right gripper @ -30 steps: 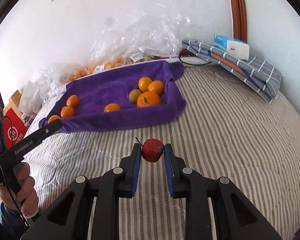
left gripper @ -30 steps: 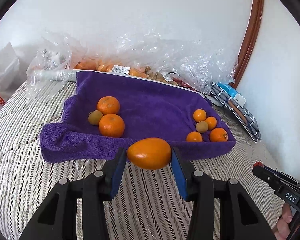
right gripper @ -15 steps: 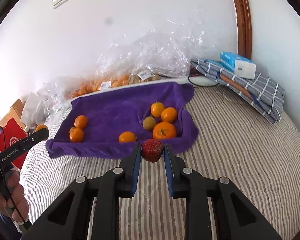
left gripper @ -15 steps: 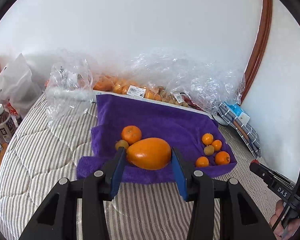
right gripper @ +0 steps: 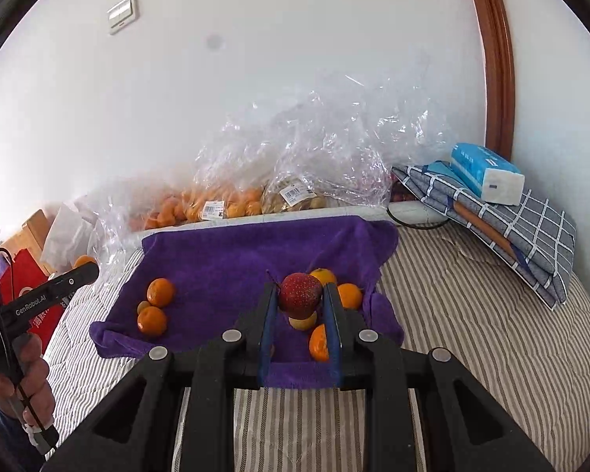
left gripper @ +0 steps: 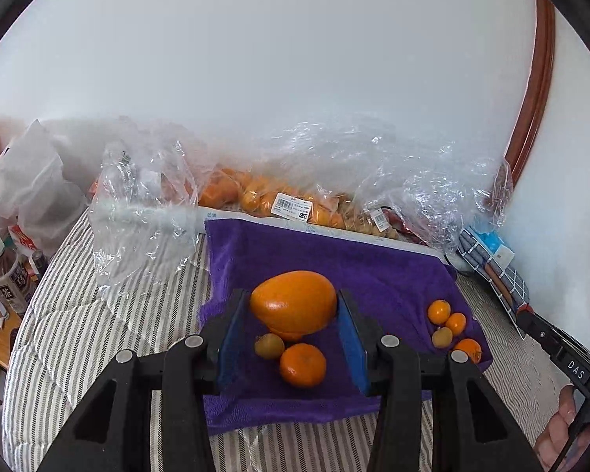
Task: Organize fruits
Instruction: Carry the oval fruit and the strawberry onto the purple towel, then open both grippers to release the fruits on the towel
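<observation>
Change since a sec ago, L to R: both grippers were held out over the striped bedcover (right gripper: 472,334), well short of the purple towel (left gripper: 373,271); now both are up over the towel itself, each above a fruit group; judging by that, carry phase is about done and the drop-off is next.

L side: left gripper (left gripper: 293,310) has its jaws spread wide but closed firm on the big orange mango (left gripper: 293,302), blue pads pressing both its ends; mango hangs above the left cluster, an orange (left gripper: 303,365) and a small greenish fruit (left gripper: 269,346) right below it, another orange partly hidden under the mango; looks like the big-fruit pile, so prob. the right spot.

R side: right gripper (right gripper: 299,299) has jaws much narrower, pinching a small red fruit (right gripper: 299,293) w/ speckled skin and a thin stem; it sits over the right cluster (left gripper: 450,328) of small oranges plus one yellowish fruit; whether it touches any of them, can't tell.

Behind the towel: clear plastic bags (right gripper: 295,165) w/ more fruit, not yet sorted.
</observation>
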Demonstrator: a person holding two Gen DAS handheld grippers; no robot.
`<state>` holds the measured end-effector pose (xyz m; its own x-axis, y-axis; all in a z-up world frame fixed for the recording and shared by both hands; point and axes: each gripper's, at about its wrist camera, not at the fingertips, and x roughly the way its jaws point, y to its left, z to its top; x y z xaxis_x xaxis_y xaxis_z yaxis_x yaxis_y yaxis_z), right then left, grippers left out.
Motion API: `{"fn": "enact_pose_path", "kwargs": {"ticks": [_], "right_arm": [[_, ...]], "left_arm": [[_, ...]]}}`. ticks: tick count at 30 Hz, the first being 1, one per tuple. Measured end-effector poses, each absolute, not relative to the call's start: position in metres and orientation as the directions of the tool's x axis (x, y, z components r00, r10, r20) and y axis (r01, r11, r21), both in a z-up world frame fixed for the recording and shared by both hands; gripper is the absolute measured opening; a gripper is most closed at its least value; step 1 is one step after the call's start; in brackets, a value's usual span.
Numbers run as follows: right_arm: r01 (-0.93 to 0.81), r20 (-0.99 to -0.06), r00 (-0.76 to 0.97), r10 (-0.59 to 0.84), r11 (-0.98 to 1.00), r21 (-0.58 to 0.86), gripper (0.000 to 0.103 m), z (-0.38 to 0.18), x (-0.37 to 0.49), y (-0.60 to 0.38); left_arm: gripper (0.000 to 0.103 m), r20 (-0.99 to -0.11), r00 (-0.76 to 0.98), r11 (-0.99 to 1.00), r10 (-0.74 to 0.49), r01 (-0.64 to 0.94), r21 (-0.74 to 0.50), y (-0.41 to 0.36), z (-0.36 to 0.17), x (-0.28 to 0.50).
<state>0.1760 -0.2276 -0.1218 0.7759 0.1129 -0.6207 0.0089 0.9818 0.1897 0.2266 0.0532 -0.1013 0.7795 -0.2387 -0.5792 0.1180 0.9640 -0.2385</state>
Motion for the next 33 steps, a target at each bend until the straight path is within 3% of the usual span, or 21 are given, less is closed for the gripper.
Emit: {"fn": "enact_pose_path", "kwargs": {"ticks": [12,18,33], "right_arm": [[-0.066,-0.661,0.724,0.195,0.974,0.215,0.023,-0.172,0.220,-0.212],[-0.093,-0.675,0.707,0.210,0.974,0.206,0.024,-0.187,0.217,-0.204],[-0.054,-0.686,0.706,0.174,0.980,0.193,0.026,-0.190,0.211,-0.201]], "left_arm": [[0.043,-0.647,0.702,0.951,-0.298,0.156,-0.268,0.029,-0.145,0.266],[0.044,-0.639,0.691,0.935,-0.339,0.172,-0.310,0.027,-0.156,0.266],[0.047,-0.655,0.698,0.957,-0.289,0.193,-0.217,0.013,-0.157,0.261]]}}
